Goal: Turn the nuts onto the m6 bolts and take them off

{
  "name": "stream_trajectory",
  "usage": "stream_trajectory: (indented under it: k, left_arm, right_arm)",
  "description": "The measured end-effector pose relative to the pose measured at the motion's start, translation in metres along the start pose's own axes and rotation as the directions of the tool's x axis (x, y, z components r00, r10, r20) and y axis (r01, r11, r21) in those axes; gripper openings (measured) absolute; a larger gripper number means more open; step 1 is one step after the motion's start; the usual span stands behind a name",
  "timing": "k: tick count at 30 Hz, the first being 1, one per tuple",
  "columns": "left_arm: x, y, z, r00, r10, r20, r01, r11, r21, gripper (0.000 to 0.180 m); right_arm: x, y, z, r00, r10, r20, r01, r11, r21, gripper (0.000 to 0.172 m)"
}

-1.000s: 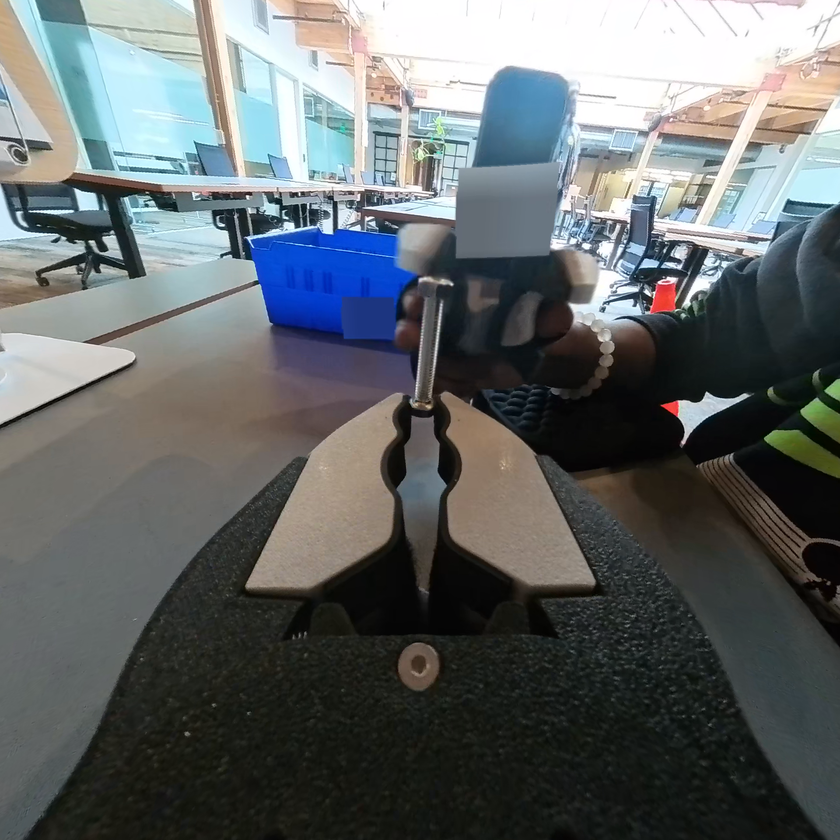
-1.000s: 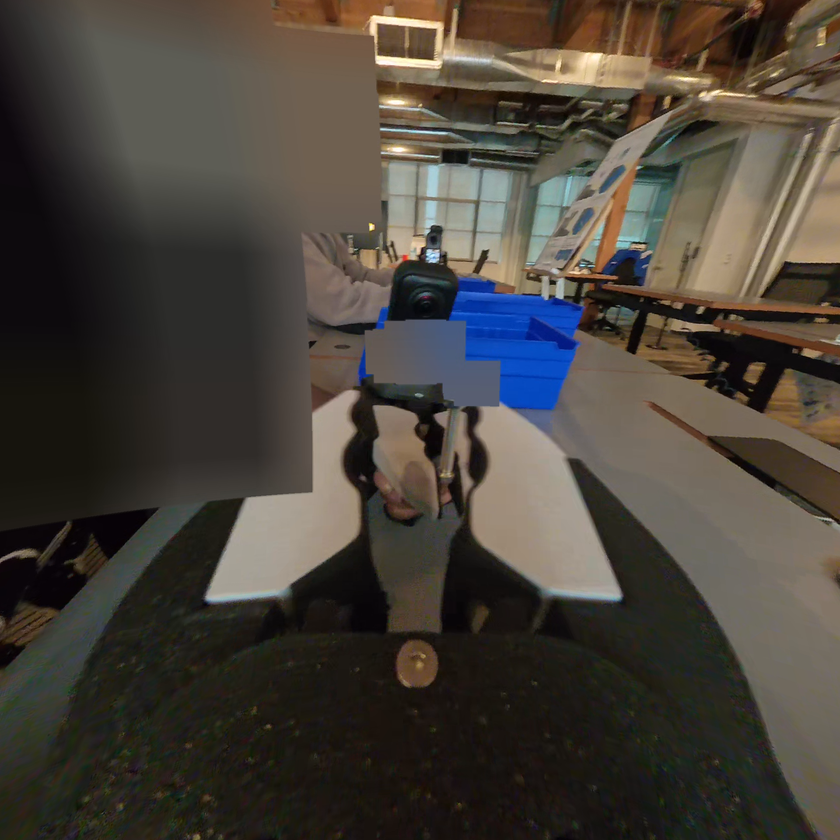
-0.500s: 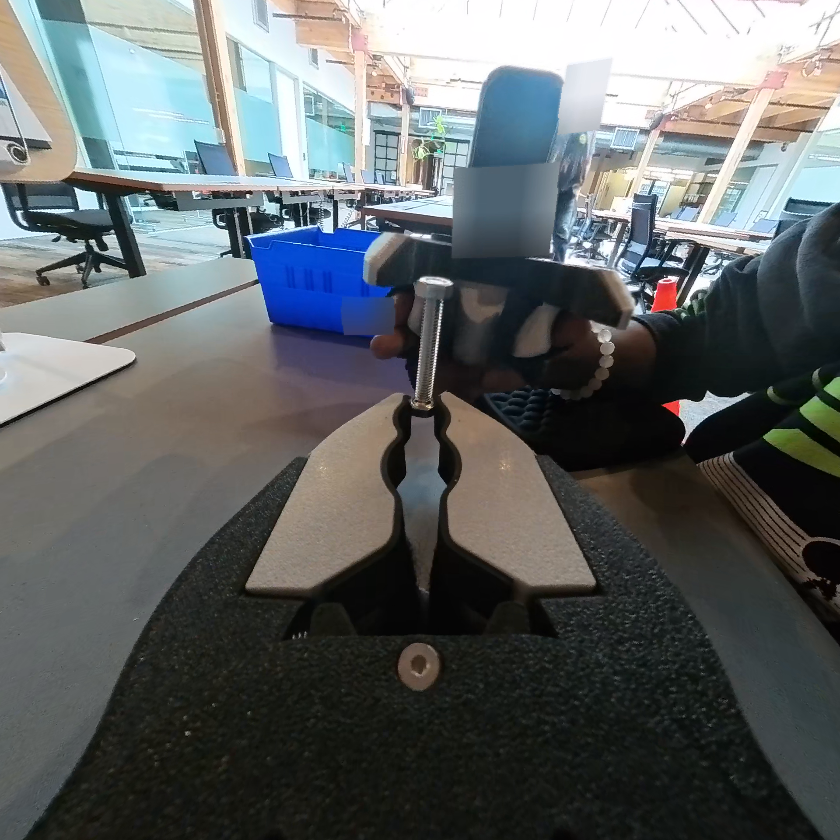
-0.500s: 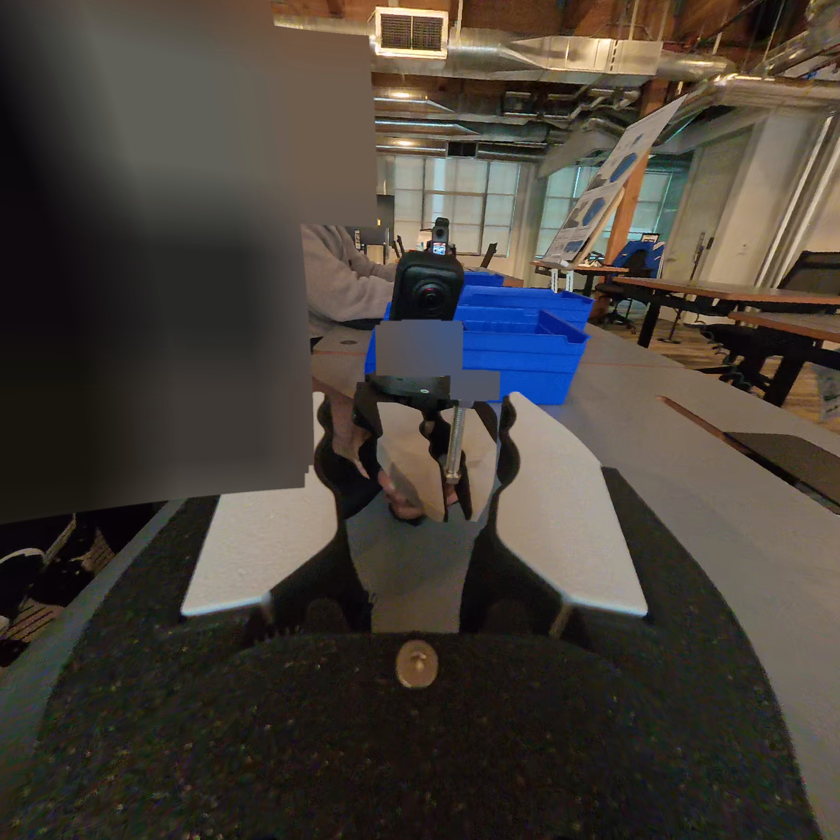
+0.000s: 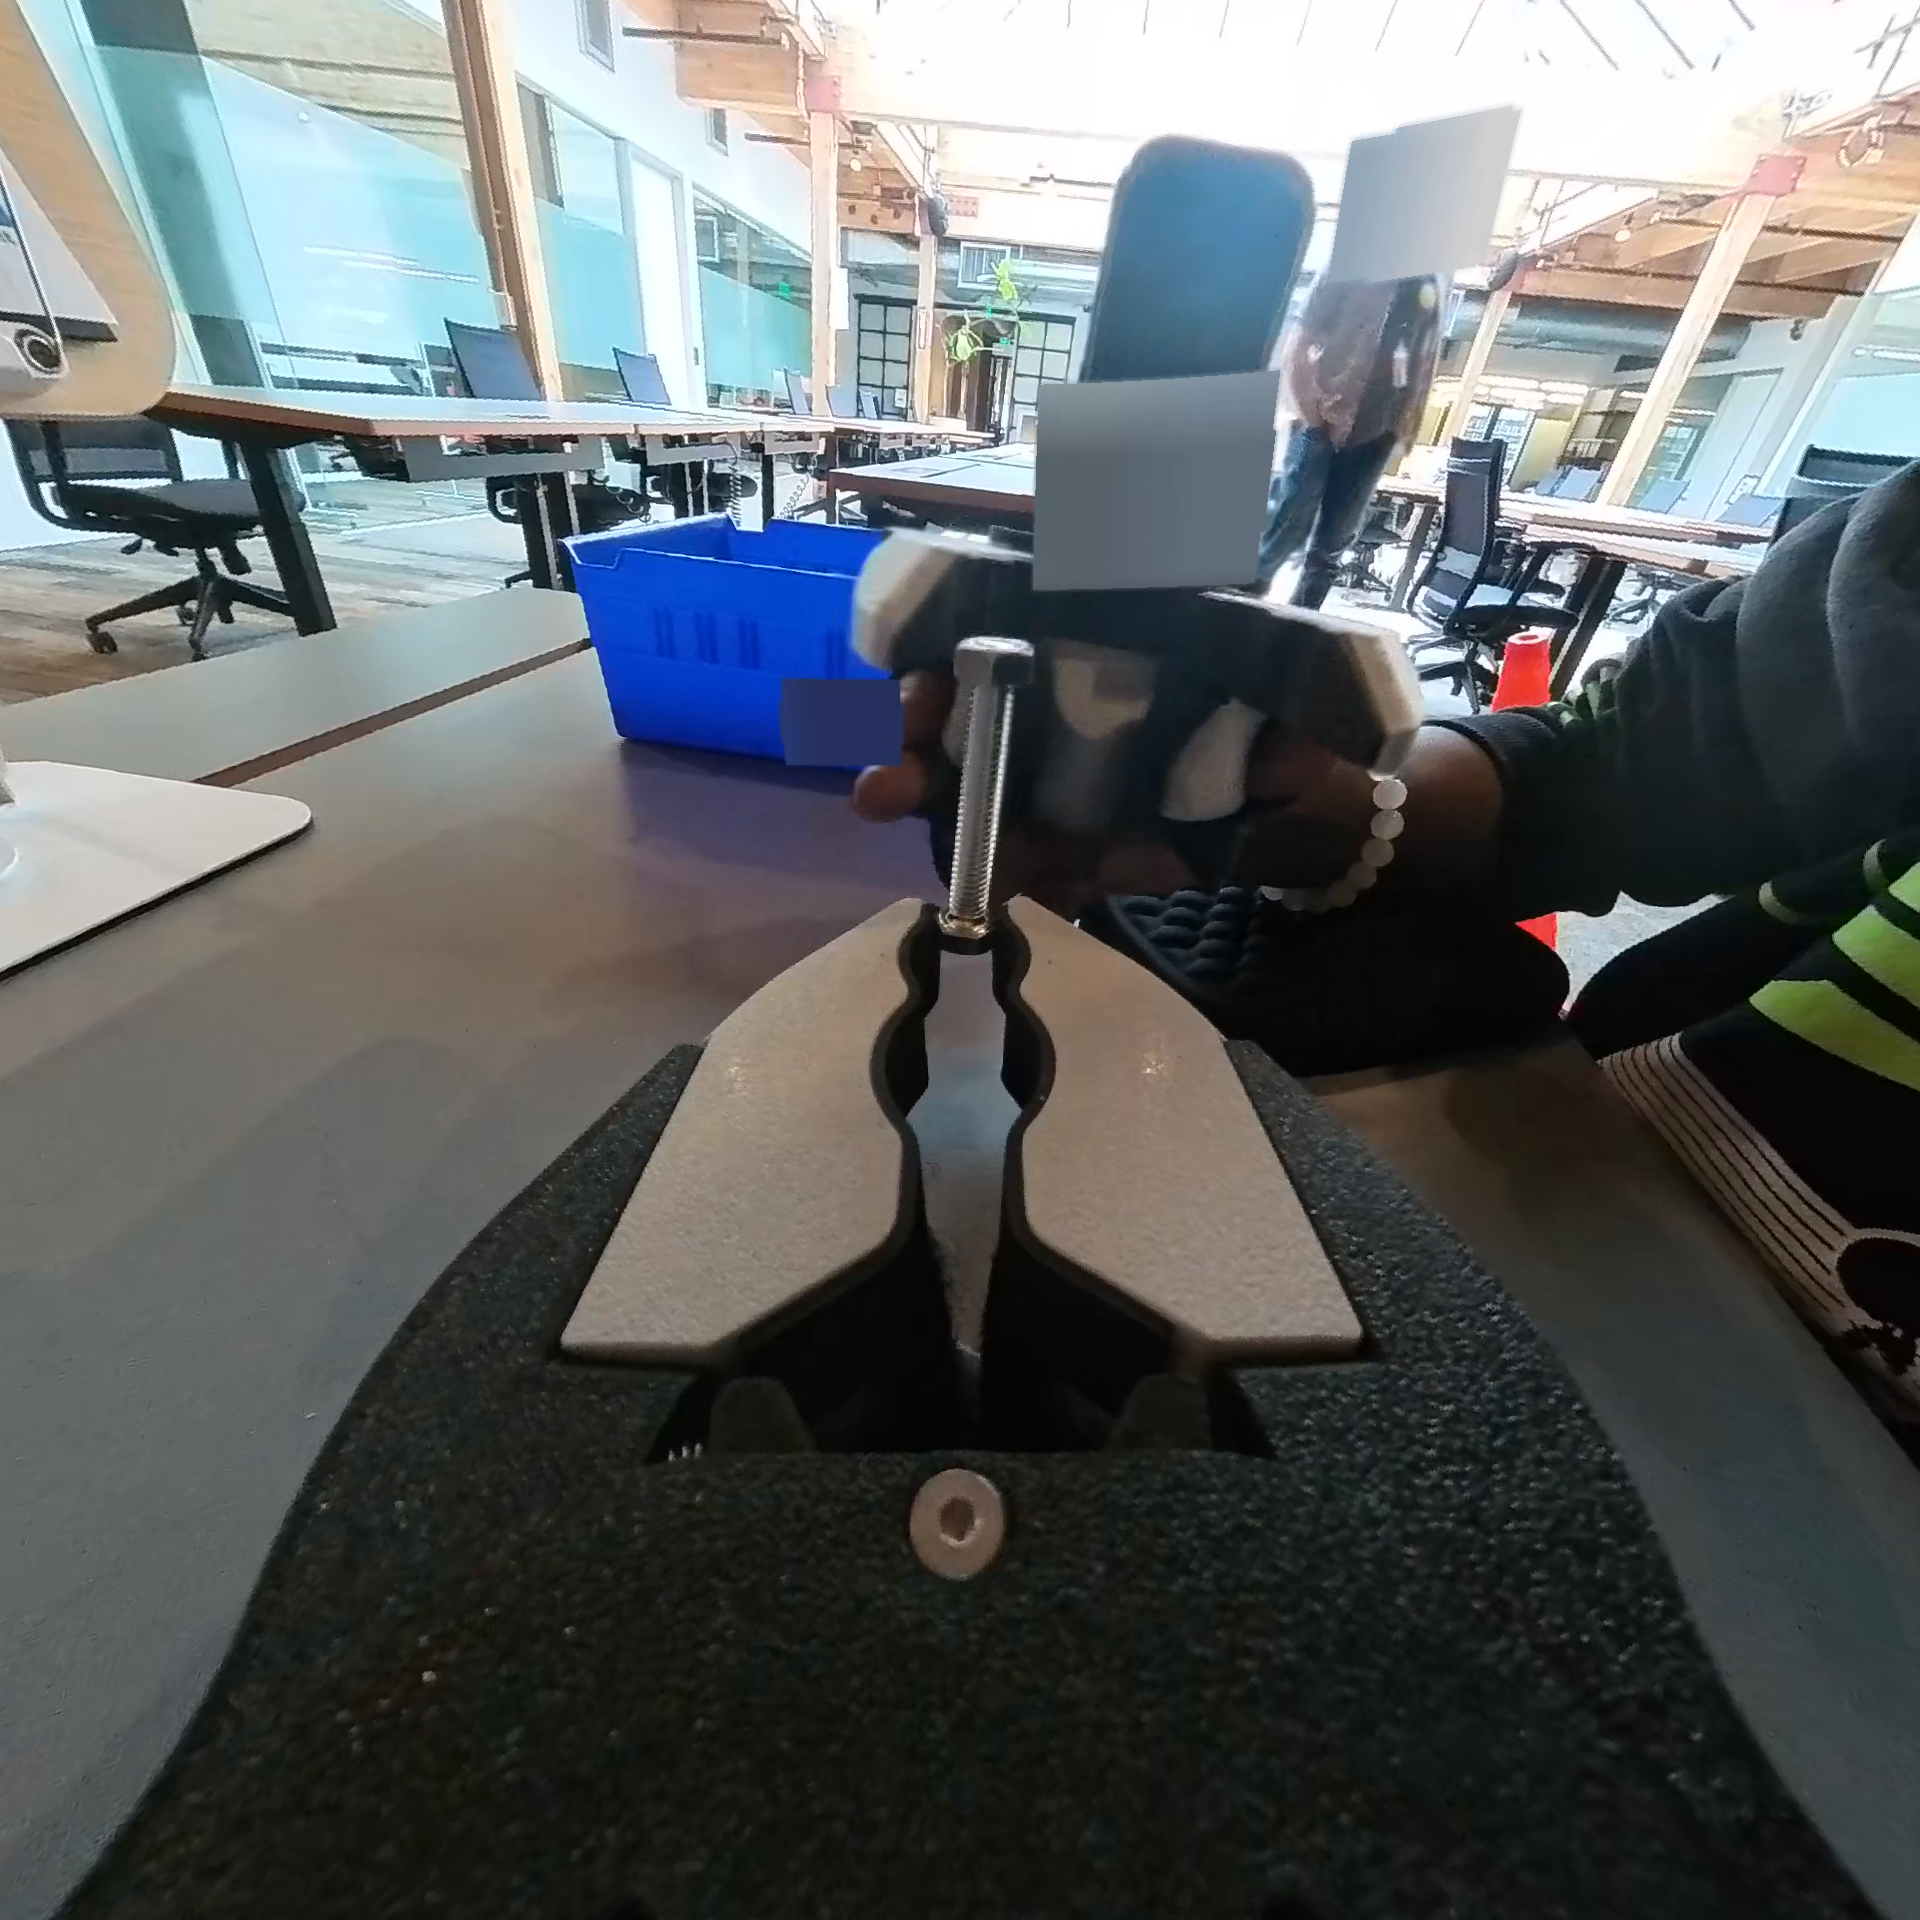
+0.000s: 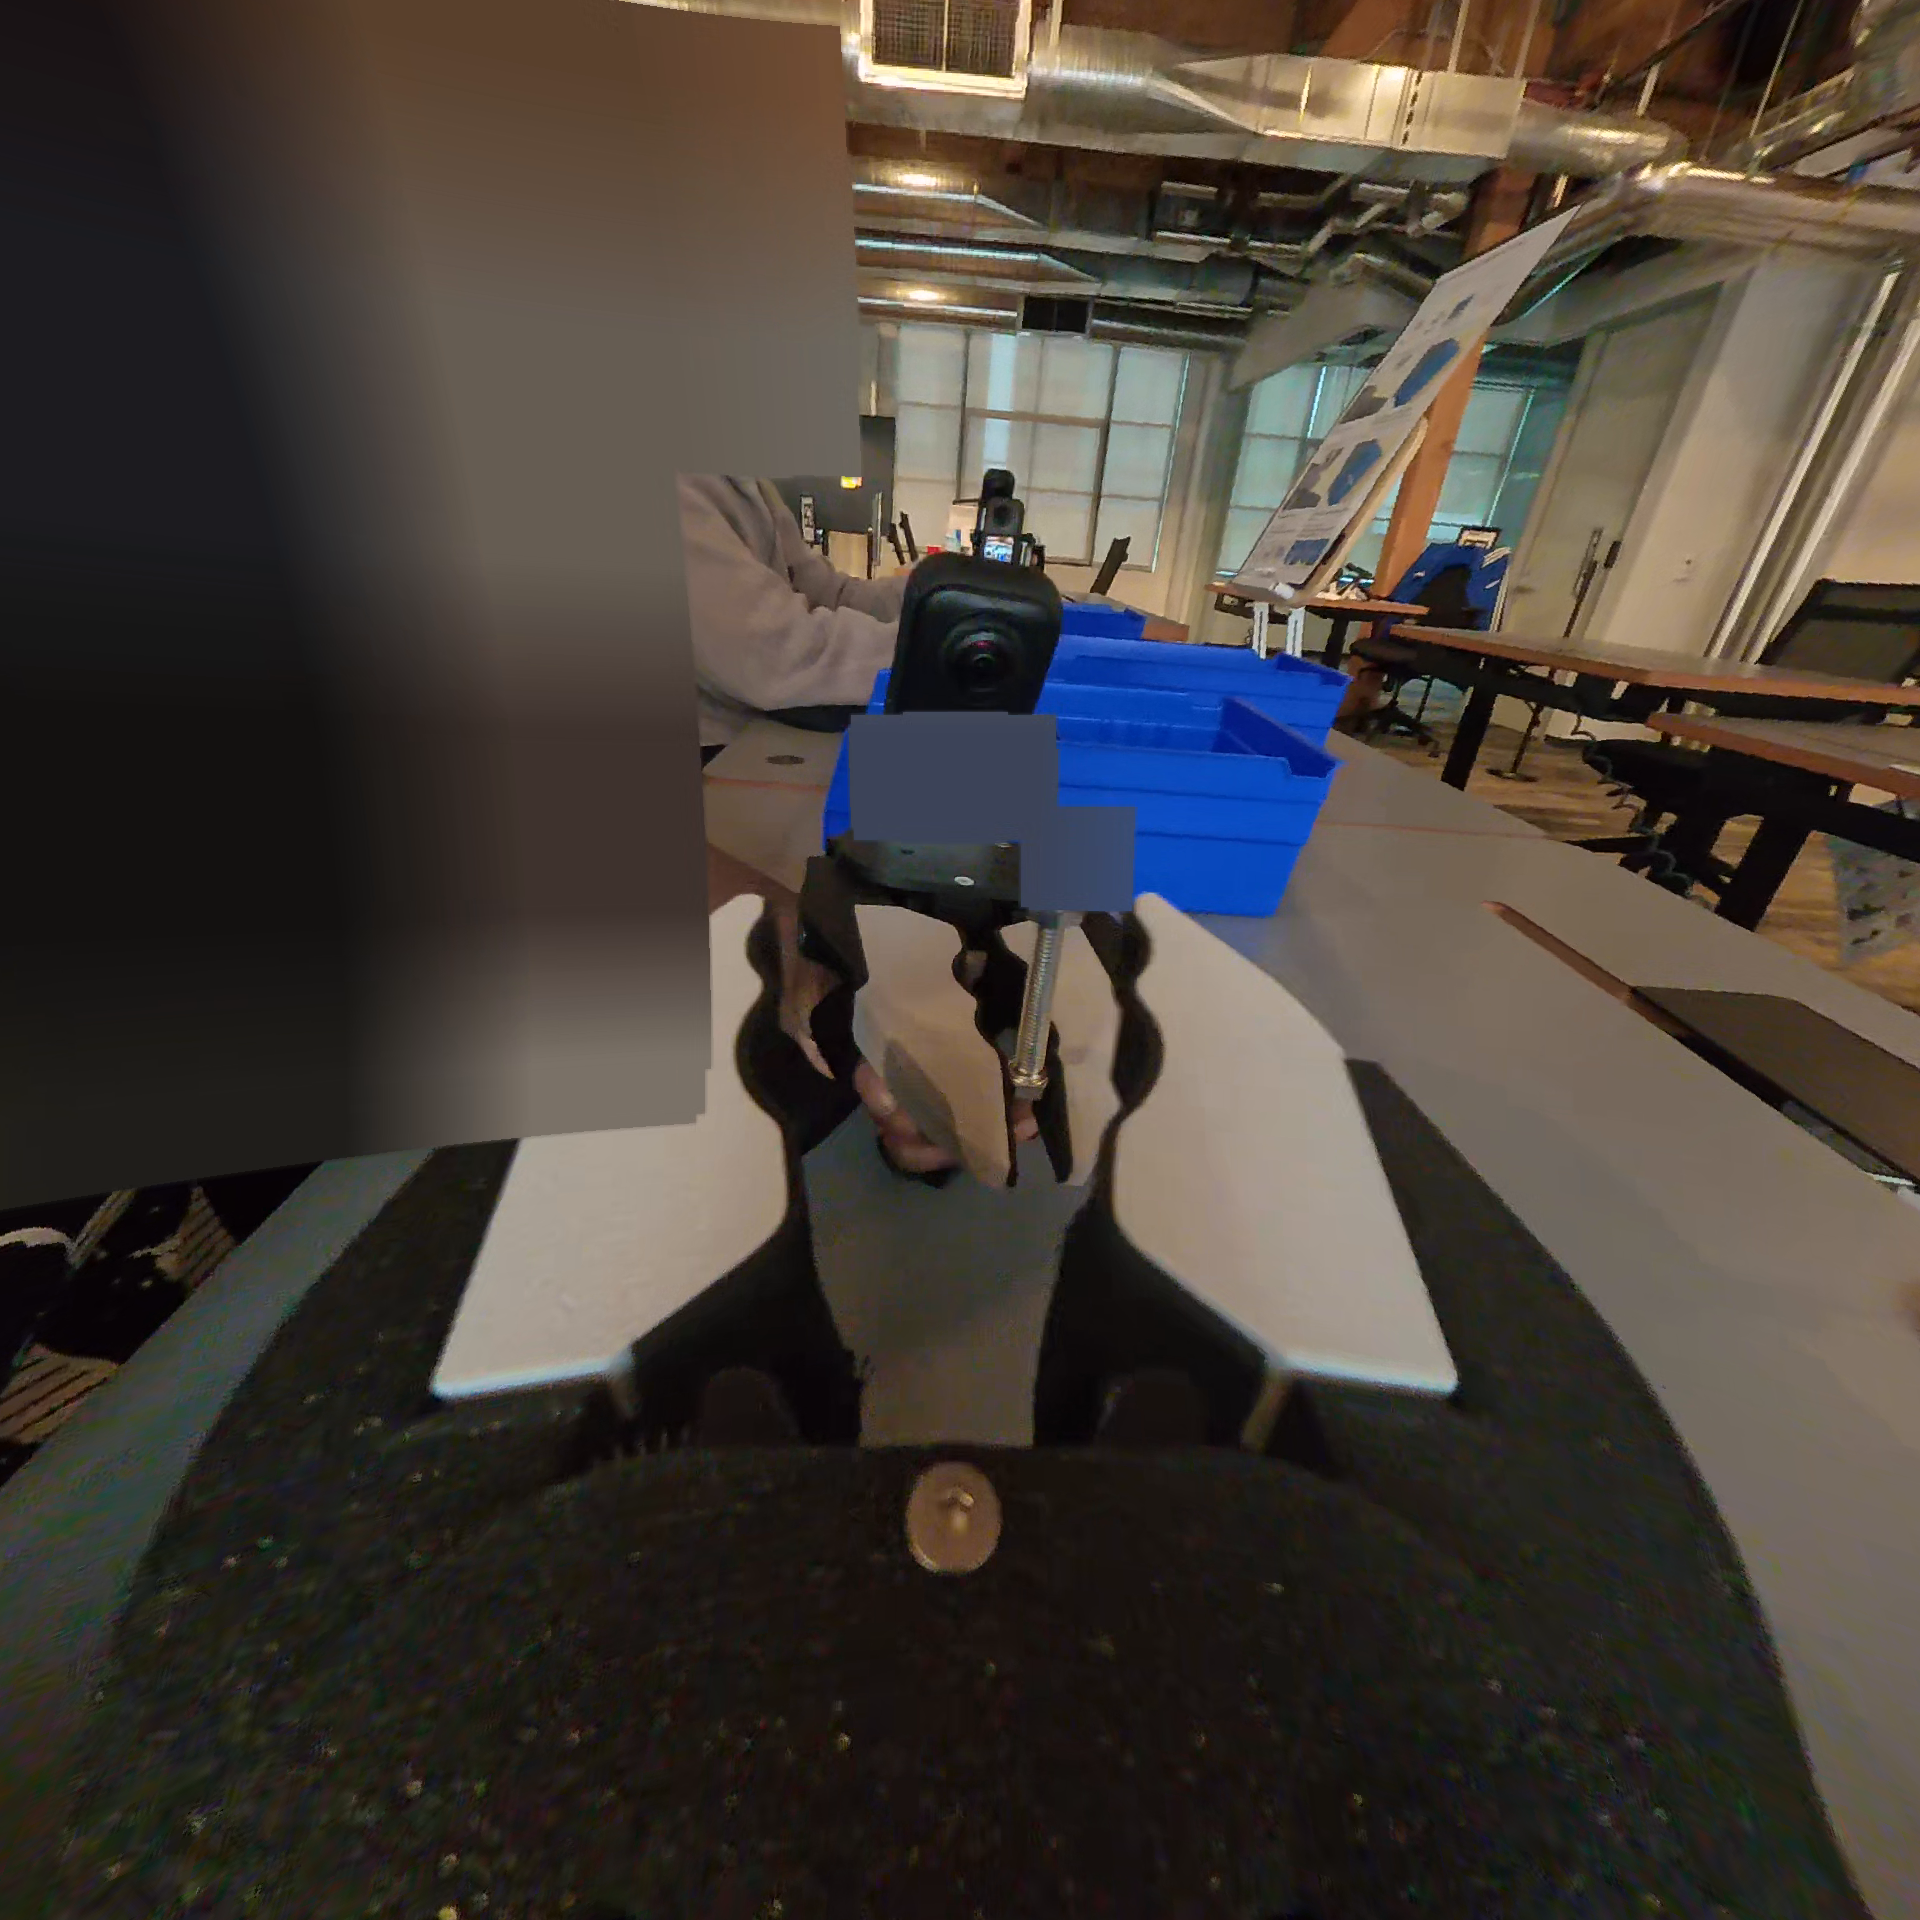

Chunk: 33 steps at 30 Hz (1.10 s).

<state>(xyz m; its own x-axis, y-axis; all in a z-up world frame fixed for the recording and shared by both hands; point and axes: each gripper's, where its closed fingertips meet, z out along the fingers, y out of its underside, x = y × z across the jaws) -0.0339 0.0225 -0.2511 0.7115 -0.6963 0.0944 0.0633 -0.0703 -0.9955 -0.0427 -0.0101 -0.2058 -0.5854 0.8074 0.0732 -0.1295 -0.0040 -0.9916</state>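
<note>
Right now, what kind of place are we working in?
Probably an open-plan office or lab workspace: rows of long desks with office chairs, exposed ceiling ducts, and blue parts bins on the grey table.

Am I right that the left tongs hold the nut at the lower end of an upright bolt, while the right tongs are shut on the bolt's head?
Not quite. The left tongs do clamp the nut at the lower end of the upright bolt. But the right wrist view shows the right tongs open: their fingers stand wide apart, either side of the bolt, pressing on nothing.
</note>
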Motion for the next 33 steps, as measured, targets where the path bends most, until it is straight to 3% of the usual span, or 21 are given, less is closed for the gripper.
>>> stream_trajectory:
  k: [2,3,4,6,9,12,15,17,19,20,23,25,29,31,33]
  left_arm:
    - [-0.001,-0.001,0.000,1.000,-0.004,0.003,0.004,1.000,0.004,0.009]
    - [-0.001,-0.001,-0.001,1.000,-0.008,0.005,0.008,1.000,0.007,0.009]
    - [-0.002,-0.001,-0.001,1.000,-0.011,0.006,0.011,1.000,0.009,0.009]
    - [-0.001,-0.001,-0.001,1.000,-0.006,0.004,0.006,1.000,0.006,0.009]
    - [0.000,0.000,0.000,1.000,-0.001,-0.001,0.001,1.000,0.002,0.009]
    - [0.000,0.000,0.000,1.000,-0.002,-0.002,0.002,1.000,0.002,0.009]
    - [-0.001,-0.001,0.000,1.000,-0.003,0.002,0.003,1.000,0.004,0.009]
    - [-0.002,-0.001,-0.001,1.000,-0.009,0.005,0.009,1.000,0.007,0.009]
    - [-0.002,-0.001,-0.001,1.000,-0.009,0.003,0.009,1.000,0.008,0.009]
    - [-0.001,-0.001,0.000,1.000,-0.005,0.001,0.005,1.000,0.005,0.009]
    - [-0.001,0.000,0.000,1.000,-0.002,-0.002,0.002,1.000,0.003,0.009]
    - [-0.001,0.000,0.000,1.000,-0.004,-0.004,0.004,1.000,0.002,0.009]
    - [-0.001,0.000,0.000,1.000,-0.005,-0.002,0.005,1.000,0.004,0.009]
    - [-0.002,-0.001,0.000,1.000,-0.006,0.002,0.006,1.000,0.005,0.009]
    - [-0.002,-0.001,0.000,1.000,-0.008,0.001,0.008,1.000,0.006,0.009]
  right_arm:
    - [-0.002,0.000,-0.002,1.000,-0.023,0.007,0.023,1.000,-0.008,0.038]
    - [-0.005,-0.001,-0.005,0.999,-0.035,0.023,0.036,0.999,-0.009,0.017]
    - [-0.007,-0.002,-0.007,0.999,-0.038,0.032,0.038,0.999,-0.001,0.011]
    - [-0.003,-0.004,-0.009,0.999,-0.029,0.016,0.029,0.999,0.013,0.012]
    - [0.005,-0.005,-0.005,0.999,-0.016,-0.032,0.017,0.999,0.032,0.051]
    - [0.000,0.000,-0.001,1.000,-0.012,-0.003,0.012,1.000,0.000,0.059]
    - [-0.002,0.001,-0.001,0.999,-0.032,0.002,0.032,0.999,-0.012,0.047]
    - [-0.008,-0.001,-0.006,0.998,-0.056,0.040,0.056,0.998,-0.006,0.011]
    - [-0.004,-0.004,-0.008,0.999,-0.045,0.018,0.045,0.999,0.010,0.011]
    - [-0.002,-0.004,-0.008,0.999,-0.036,0.007,0.036,0.999,0.012,0.017]
    - [0.006,-0.005,-0.004,0.999,-0.018,-0.034,0.019,0.999,0.032,0.055]
    - [0.002,-0.003,-0.002,1.000,-0.020,-0.014,0.020,1.000,0.019,0.060]
    - [-0.002,0.001,-0.001,0.999,-0.033,0.005,0.033,0.999,-0.014,0.045]
    - [-0.008,-0.001,-0.006,0.997,-0.062,0.042,0.062,0.998,-0.004,0.011]
    - [-0.006,-0.004,-0.008,0.997,-0.065,0.029,0.065,0.998,0.012,0.011]
